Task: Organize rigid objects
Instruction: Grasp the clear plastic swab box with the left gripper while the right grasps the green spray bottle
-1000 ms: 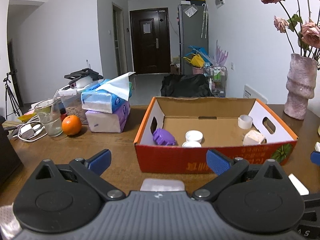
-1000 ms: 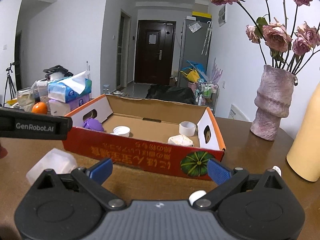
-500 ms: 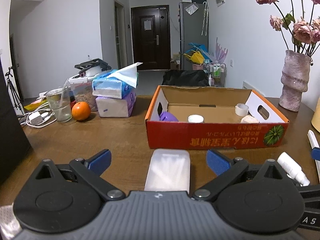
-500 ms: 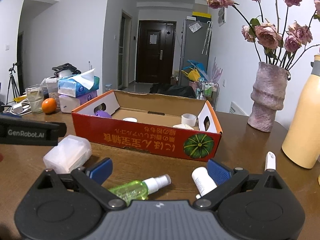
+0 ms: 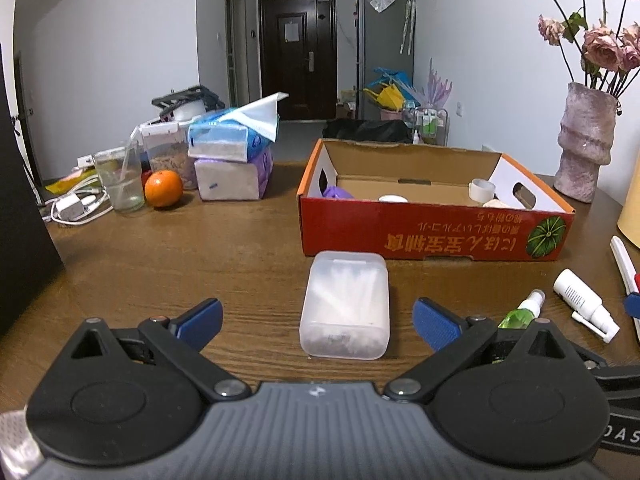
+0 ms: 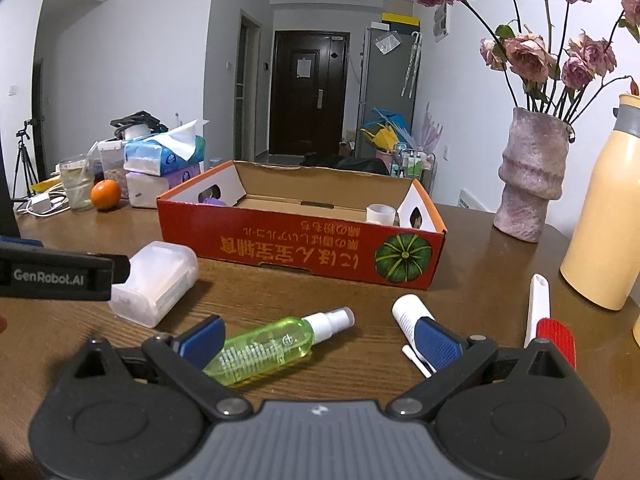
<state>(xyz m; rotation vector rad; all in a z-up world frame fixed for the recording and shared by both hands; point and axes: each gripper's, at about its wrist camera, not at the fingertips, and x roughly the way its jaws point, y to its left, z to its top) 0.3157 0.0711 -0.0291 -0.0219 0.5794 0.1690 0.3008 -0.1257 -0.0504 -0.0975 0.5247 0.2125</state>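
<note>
A red cardboard box [image 5: 436,232] [image 6: 300,248] stands open on the wooden table, with a purple item [image 5: 336,192], white lids and a tape roll [image 5: 482,189] inside. In front of it lies a translucent plastic case [image 5: 345,304] [image 6: 156,280], between the wide-open fingers of my left gripper [image 5: 318,320]. A green spray bottle [image 6: 276,344] [image 5: 522,312] lies between the open fingers of my right gripper [image 6: 320,338]. A white spray tube [image 6: 408,314] [image 5: 582,300] and a white-and-red pen-like item [image 6: 538,312] lie to the right.
Tissue packs [image 5: 236,160], an orange [image 5: 163,188], a glass [image 5: 120,180] and cables sit at the back left. A pink vase [image 6: 530,176] with dried roses and a yellow bottle [image 6: 600,216] stand on the right. A dark object [image 5: 20,216] borders the left.
Both grippers have pulled back from the box and dropped lower, so the plastic case, green bottle and white tube have come into view between the fingers. Both stayed open.
</note>
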